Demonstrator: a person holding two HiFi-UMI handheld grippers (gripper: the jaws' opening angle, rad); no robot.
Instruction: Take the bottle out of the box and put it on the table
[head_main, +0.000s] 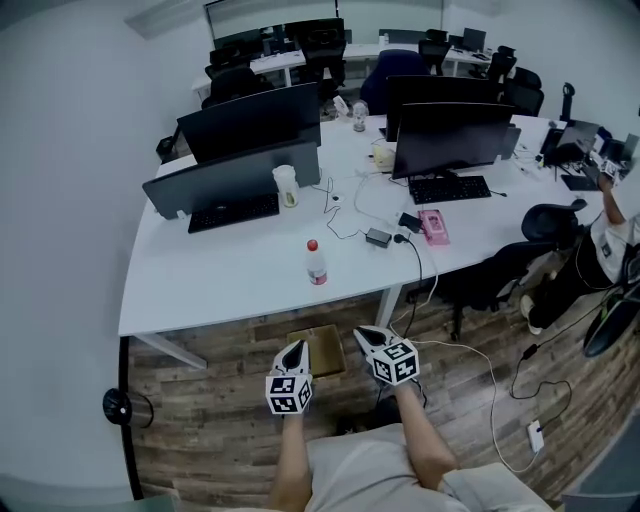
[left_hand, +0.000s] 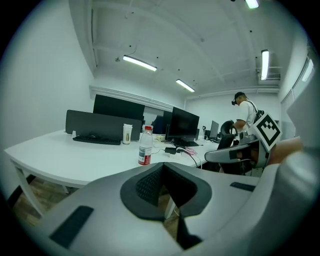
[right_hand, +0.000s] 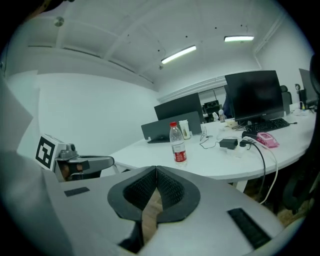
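A clear plastic bottle (head_main: 316, 263) with a red cap and red label stands upright on the white table (head_main: 220, 270), near its front edge. On the wooden floor below that edge lies a brown cardboard box (head_main: 322, 352), between my two grippers. My left gripper (head_main: 294, 347) is shut and empty, and so is my right gripper (head_main: 367, 334); both are held short of the table. In the left gripper view the jaws (left_hand: 162, 167) meet with the bottle (left_hand: 145, 146) well beyond them. In the right gripper view the closed jaws (right_hand: 156, 170) point toward the bottle (right_hand: 177, 143).
Black monitors (head_main: 250, 125), keyboards (head_main: 233, 212), a paper cup (head_main: 286, 186), a power adapter (head_main: 379, 237) with cables and a pink device (head_main: 434, 226) sit further back on the table. Office chairs (head_main: 500, 270) and floor cables lie right. A person (left_hand: 245, 112) stands at the far right.
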